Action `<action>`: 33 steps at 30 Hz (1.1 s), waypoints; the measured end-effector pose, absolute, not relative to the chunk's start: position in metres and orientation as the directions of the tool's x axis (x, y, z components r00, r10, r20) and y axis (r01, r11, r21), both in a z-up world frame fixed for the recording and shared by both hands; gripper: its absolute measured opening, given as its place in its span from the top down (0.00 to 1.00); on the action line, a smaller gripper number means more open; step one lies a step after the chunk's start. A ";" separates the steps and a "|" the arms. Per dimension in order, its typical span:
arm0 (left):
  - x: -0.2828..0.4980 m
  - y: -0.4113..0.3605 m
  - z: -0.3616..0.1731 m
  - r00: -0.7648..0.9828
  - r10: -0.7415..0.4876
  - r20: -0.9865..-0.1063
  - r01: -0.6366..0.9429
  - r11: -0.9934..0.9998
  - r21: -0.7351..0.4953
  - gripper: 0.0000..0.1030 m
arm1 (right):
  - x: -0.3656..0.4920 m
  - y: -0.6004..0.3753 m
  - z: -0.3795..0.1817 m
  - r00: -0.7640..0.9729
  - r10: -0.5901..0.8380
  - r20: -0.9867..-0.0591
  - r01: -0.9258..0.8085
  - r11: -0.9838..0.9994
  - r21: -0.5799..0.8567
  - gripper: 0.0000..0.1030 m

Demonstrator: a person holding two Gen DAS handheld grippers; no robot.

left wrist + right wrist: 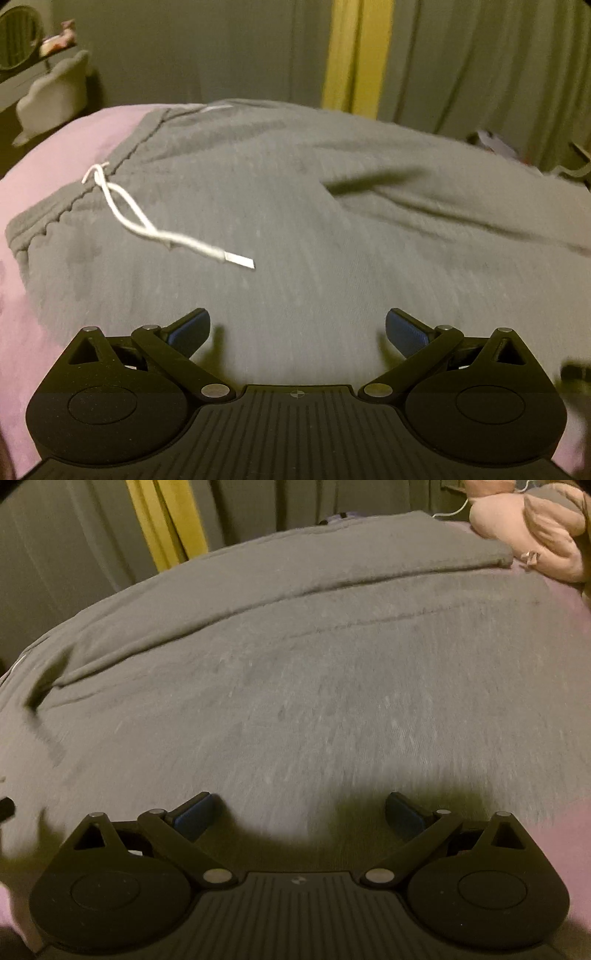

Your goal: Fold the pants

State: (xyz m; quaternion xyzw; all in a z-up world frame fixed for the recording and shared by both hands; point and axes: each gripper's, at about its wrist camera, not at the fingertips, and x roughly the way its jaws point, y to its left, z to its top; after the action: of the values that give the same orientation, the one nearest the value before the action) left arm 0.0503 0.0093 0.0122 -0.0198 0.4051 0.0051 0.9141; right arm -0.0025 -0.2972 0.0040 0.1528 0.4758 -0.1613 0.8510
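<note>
Grippers: left gripper (297,332) spread wide, blue pads (189,330) apart, grasping nothing, poised over the grey pants (314,221). Right gripper (300,814) likewise spread wide and empty, above the same cloth. Pants: lying flat on a pink bedsheet (55,155), waistband (74,199) toward the left in the left wrist view, one leg laid alongside the other. White drawstring (155,229) trailing loose across the fabric from the waistband. Background: grey curtains (480,55) with a yellow strip (354,51); pink plush toy (535,528) near the leg ends.

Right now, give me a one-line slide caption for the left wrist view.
Open left claw above grey pants spread on a pink sheet, white drawstring lying loose near the waistband.
</note>
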 end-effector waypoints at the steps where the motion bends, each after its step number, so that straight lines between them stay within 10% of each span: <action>1: 0.059 0.011 0.010 0.676 0.008 -0.737 -0.047 0.998 -0.032 0.00 | 0.000 -0.294 0.003 0.486 -0.140 -0.862 0.399 0.914 0.076 0.03; 10: 0.084 0.022 -0.012 0.741 0.179 -0.647 -0.167 0.983 0.080 0.00 | 0.117 -0.339 0.063 0.587 -0.237 -0.774 0.378 0.926 0.003 0.05; 15: 0.080 0.011 -0.019 0.780 0.175 -0.600 -0.111 0.983 0.143 0.00 | 0.244 -0.404 0.059 0.603 -0.261 -0.754 0.516 0.848 0.120 0.61; 27: 0.087 0.008 -0.032 0.779 0.165 -0.604 -0.103 0.985 0.137 0.00 | 0.352 -0.481 0.010 0.490 -0.311 -0.814 0.773 0.586 0.241 0.53; 33: 0.083 0.003 -0.034 0.787 0.175 -0.592 -0.102 0.983 0.155 0.00 | 0.348 -0.498 -0.002 0.464 -0.345 -0.816 0.804 0.552 0.223 0.84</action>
State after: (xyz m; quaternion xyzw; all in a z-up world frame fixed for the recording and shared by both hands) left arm 0.0827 0.0032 -0.0344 0.0576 0.3182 0.0733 0.9435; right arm 0.3482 -0.4976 -0.0018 0.3078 0.3725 -0.3597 0.7981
